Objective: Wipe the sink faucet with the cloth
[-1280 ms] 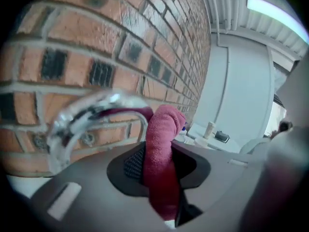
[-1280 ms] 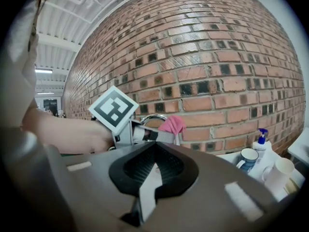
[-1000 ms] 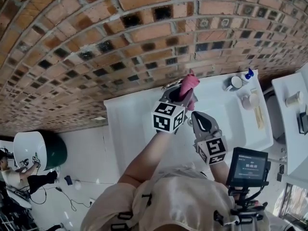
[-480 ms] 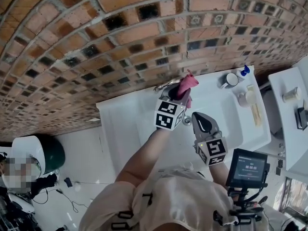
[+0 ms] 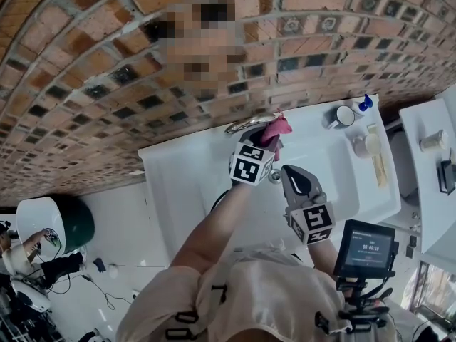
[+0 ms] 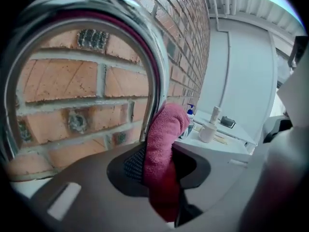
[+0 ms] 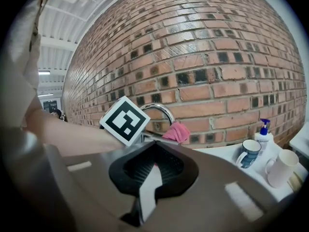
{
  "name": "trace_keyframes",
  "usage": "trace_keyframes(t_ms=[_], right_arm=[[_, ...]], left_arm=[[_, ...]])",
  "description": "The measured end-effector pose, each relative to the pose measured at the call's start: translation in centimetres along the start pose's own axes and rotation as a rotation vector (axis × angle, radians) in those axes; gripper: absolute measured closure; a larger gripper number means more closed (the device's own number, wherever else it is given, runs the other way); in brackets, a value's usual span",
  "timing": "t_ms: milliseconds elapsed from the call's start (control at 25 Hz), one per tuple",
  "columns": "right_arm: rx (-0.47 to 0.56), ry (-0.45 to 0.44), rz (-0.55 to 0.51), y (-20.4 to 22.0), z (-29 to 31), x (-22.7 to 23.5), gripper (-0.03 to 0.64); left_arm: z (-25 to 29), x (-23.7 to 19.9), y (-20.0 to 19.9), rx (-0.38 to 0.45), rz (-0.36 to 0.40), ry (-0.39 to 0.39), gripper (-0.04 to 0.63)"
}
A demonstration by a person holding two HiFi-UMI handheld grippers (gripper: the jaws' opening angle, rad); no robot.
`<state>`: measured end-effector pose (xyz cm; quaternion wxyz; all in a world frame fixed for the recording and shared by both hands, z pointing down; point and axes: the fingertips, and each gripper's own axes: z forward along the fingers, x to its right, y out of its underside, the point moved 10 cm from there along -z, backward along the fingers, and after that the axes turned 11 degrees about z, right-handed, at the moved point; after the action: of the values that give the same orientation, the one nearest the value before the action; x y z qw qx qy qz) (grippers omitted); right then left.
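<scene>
Left hand-held gripper clamps a pink terry cloth, whose tip at twelve o'clock rests against the curved chrome faucet; right hand-held gripper closed, empty.

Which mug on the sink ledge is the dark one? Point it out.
The blue mug, nearer the faucet and beside the pump bottle; the other mug is white.

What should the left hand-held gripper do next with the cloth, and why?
Probably press the cloth against the faucet and slide it along the curve. The left hand-held gripper is shut on the cloth, whose free end sits right at the chrome tube, though firm contact isn't clear.
</scene>
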<state>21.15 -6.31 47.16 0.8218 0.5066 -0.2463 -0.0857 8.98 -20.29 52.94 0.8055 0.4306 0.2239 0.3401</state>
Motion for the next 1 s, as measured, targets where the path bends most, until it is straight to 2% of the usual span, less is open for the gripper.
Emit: trace_keyframes(t_ms=[120, 200, 440, 560, 640, 720, 880, 1000], right_arm=[[0.000, 0.001, 0.008, -0.1, 0.1, 0.1, 0.630], [0.007, -0.009, 0.003, -0.4, 0.2, -0.1, 0.630], [0.025, -0.039, -0.046, -1.4, -0.5, -2.2, 0.629], [0.028, -0.058, -0.068, -1.5, -0.7, -3.7, 0.630], [0.036, -0.070, -0.079, -1.5, -0.7, -4.9, 0.630], [0.036, -0.093, -0.094, -1.4, -0.5, -6.2, 0.629], [0.018, -0.147, -0.133, -0.9, 0.3, -9.0, 0.629], [-0.007, -0.175, -0.159, 0.0, 0.8, -11.0, 0.629]], left_arm=[[-0.1, 0.0, -0.1, -0.008, 0.009, 0.009, 0.488], [-0.9, 0.2, -0.6, 0.015, 0.009, 0.015, 0.488], [-8.4, 1.4, -4.1, 0.223, 0.052, -0.020, 0.488], [-13.4, 1.0, -4.7, 0.300, 0.057, -0.086, 0.488], [-16.6, 0.3, -4.0, 0.319, 0.058, -0.133, 0.488], [-19.8, -0.4, -2.5, 0.313, 0.058, -0.200, 0.488], [-25.5, -1.2, 1.8, 0.268, 0.096, -0.383, 0.488], [-28.6, -1.2, 5.5, 0.246, 0.073, -0.453, 0.487]])
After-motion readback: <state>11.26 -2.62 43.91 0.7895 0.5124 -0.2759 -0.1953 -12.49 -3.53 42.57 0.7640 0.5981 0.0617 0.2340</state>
